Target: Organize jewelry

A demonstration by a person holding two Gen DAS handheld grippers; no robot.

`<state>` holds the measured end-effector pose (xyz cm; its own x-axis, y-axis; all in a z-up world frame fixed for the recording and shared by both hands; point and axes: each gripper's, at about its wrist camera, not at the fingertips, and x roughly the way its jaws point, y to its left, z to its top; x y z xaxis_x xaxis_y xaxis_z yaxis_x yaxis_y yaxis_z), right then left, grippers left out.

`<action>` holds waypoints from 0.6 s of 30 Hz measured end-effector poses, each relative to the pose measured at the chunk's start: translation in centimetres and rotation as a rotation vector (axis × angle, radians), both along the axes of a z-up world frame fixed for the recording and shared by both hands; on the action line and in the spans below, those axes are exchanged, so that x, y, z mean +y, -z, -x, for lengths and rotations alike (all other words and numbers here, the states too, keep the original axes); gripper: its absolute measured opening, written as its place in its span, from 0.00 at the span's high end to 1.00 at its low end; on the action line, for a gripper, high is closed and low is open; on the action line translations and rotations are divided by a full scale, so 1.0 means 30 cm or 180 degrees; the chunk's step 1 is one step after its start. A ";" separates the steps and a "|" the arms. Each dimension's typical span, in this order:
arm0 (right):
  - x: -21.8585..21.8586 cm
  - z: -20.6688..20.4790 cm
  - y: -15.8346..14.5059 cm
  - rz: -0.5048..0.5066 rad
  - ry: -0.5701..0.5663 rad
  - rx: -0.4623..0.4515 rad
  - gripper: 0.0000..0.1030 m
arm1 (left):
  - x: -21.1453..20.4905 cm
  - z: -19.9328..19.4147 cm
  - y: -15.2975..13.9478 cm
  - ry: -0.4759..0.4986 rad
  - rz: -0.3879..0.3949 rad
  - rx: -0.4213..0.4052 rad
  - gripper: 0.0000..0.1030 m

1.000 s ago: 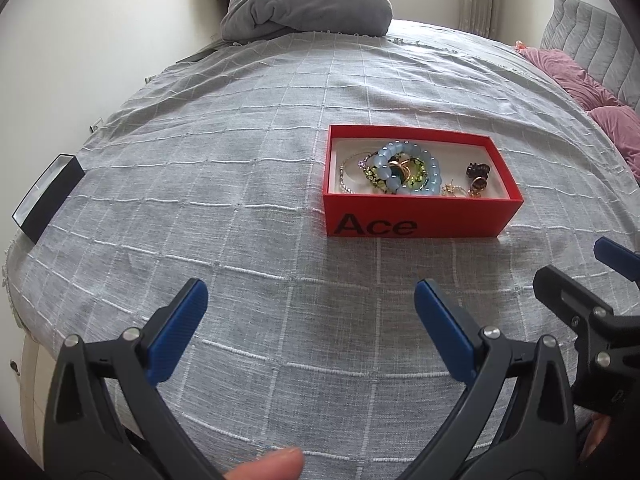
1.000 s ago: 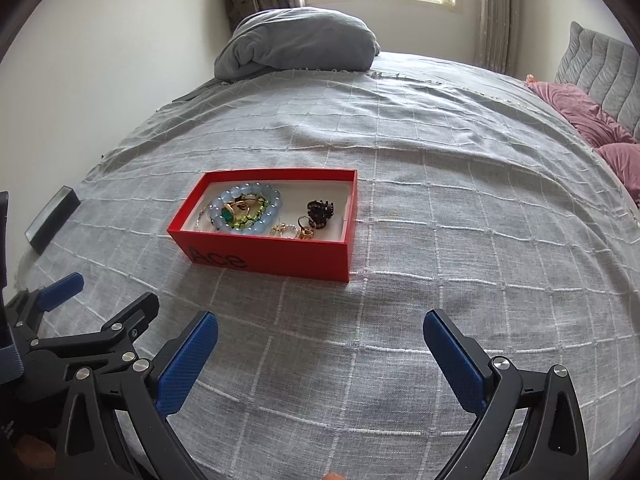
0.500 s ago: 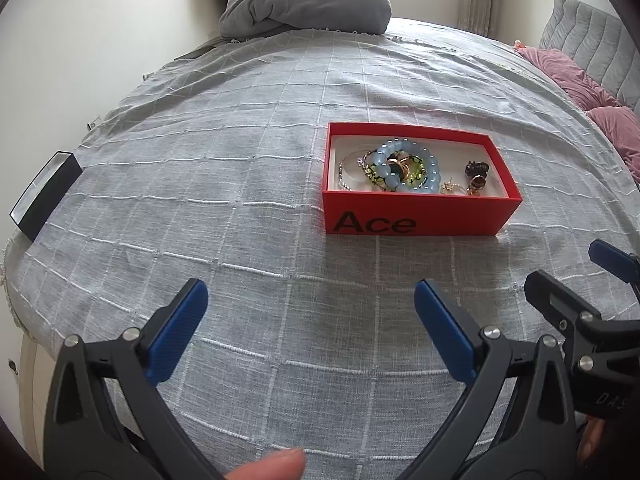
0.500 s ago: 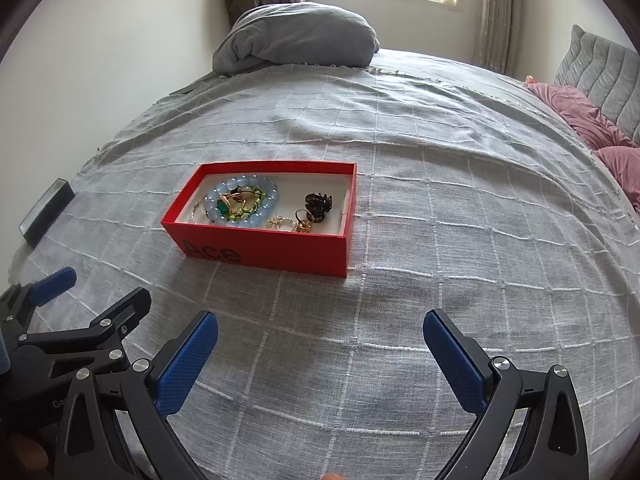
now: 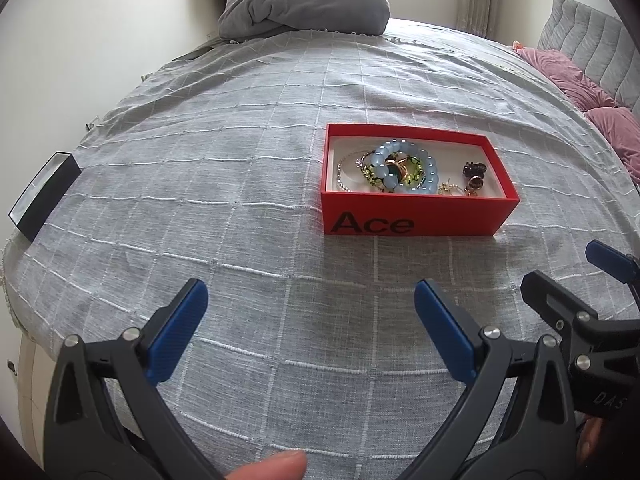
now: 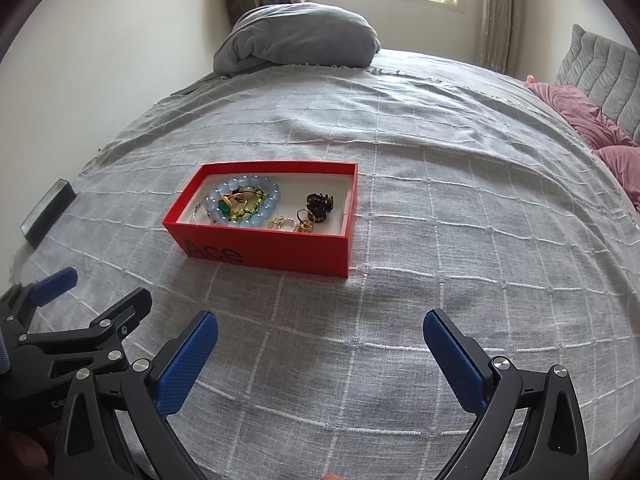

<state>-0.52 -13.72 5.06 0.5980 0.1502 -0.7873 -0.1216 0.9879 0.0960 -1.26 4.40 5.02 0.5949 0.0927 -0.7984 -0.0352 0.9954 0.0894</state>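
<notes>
A red open box (image 5: 416, 220) marked "Ace" sits on the grey bed cover; it also shows in the right wrist view (image 6: 280, 250). Inside lie a pale blue bead bracelet (image 5: 430, 170) (image 6: 218, 212), a green bead bracelet, a thin chain, gold rings (image 6: 304, 222) and a dark brown piece (image 5: 474, 169) (image 6: 320, 203). My left gripper (image 5: 310, 306) is open and empty, short of the box and to its left. My right gripper (image 6: 320, 338) is open and empty, in front of the box. Each gripper shows at the edge of the other's view.
A black box (image 5: 42, 190) with a pale inside lies at the bed's left edge, seen also in the right wrist view (image 6: 48, 214). A bundled grey duvet (image 5: 304, 6) lies at the far end. Pink pillows (image 5: 588, 92) are at the right.
Both grippers have pulled back and risen slightly, so the box sits a little farther off. The jaws stay open and the jewelry has not moved.
</notes>
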 end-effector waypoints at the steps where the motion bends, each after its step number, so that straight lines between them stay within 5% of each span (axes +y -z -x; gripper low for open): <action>1: 0.001 -0.001 0.002 -0.0001 -0.0003 0.0005 0.00 | 0.000 -0.001 0.001 0.0000 -0.0001 0.0000 0.00; 18: 0.006 -0.001 0.006 -0.0002 -0.0026 0.0014 0.00 | -0.002 0.000 -0.001 0.0002 0.0000 -0.0005 0.00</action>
